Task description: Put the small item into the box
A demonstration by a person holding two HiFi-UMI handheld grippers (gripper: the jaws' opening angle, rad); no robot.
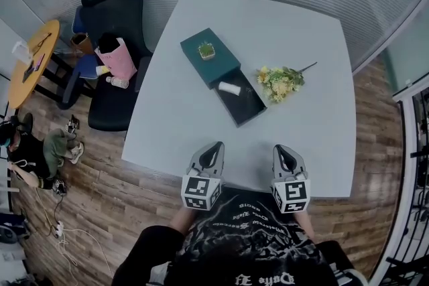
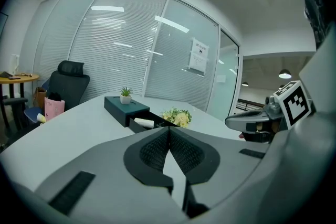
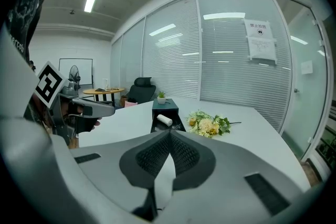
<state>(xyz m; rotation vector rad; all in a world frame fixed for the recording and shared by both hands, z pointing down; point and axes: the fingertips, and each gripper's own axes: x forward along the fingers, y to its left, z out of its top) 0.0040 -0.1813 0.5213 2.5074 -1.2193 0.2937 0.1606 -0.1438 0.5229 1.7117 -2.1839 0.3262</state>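
A dark teal box sits mid-table with its black drawer pulled out toward me. A small white roll lies inside the drawer; it also shows as the white roll and the white roll. A tiny potted plant stands on the box lid. My left gripper and right gripper hover side by side over the table's near edge, both shut with nothing between the jaws, well short of the box.
A bunch of yellow flowers lies right of the drawer. The white table is otherwise bare. A black office chair with a pink bag stands at the left, beyond it a round wooden table.
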